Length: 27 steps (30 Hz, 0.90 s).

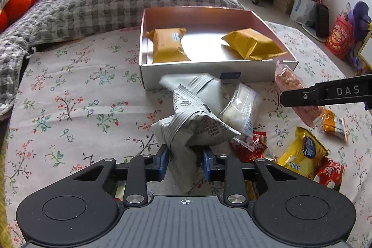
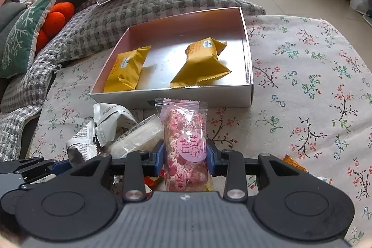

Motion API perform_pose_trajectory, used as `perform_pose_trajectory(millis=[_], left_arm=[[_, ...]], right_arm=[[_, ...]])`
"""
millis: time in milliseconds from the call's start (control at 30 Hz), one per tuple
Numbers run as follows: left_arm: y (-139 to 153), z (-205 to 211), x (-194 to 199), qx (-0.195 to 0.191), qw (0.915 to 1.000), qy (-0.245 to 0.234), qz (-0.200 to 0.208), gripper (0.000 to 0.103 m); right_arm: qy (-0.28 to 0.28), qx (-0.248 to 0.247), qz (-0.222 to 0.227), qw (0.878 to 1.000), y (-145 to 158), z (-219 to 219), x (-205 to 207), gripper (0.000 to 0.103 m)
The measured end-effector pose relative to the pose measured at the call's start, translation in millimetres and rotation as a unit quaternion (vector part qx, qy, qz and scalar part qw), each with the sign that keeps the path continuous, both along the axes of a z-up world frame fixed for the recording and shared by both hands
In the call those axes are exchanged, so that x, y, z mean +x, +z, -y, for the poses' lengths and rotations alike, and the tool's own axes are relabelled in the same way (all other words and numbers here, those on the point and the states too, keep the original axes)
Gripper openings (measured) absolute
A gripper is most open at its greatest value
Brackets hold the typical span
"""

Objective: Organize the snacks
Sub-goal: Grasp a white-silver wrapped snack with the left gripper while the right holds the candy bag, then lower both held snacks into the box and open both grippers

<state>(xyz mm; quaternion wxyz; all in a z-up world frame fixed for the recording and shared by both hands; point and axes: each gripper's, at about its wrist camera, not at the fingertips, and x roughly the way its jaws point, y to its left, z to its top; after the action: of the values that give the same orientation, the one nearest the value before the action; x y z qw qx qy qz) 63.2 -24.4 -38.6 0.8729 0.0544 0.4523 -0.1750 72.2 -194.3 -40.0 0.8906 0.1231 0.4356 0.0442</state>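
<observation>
Ahead at 12 o'clock lies the open box (image 2: 248, 94); right tongs (image 2: 184, 156) clamp the pink bar (image 2: 186, 138) lengthwise, left tongs (image 1: 184, 165) clamp a grey packet (image 1: 186, 129).

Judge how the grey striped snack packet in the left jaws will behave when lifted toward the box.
The grey packet looks floppy: its foil is already creased and folded where the left gripper pinches its end. It probably weighs little, since it juts out from the pinched end without hanging down. The crinkled foil may slip, and it may brush the clear-wrapped cake beside it.
</observation>
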Motion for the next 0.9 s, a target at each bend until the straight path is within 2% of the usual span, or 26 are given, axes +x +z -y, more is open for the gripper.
perform_pose_trajectory(millis=[467,667,900], left_arm=[[20,-4,-9,-0.009,0.9997,0.014,0.019,0.026],[33,-2,-11,0.004,0.9983,0.020,0.055,0.026],[45,-6,-6,0.004,0.9968,0.028,0.075,0.026]], right_arm=[[0.009,-0.009,0.019,1.000,6,-5,-1,0.032],[0.013,-0.009,0.036,0.999,12,-5,-2,0.032],[0.018,-0.007,0.059,0.998,18,-7,-1,0.032]])
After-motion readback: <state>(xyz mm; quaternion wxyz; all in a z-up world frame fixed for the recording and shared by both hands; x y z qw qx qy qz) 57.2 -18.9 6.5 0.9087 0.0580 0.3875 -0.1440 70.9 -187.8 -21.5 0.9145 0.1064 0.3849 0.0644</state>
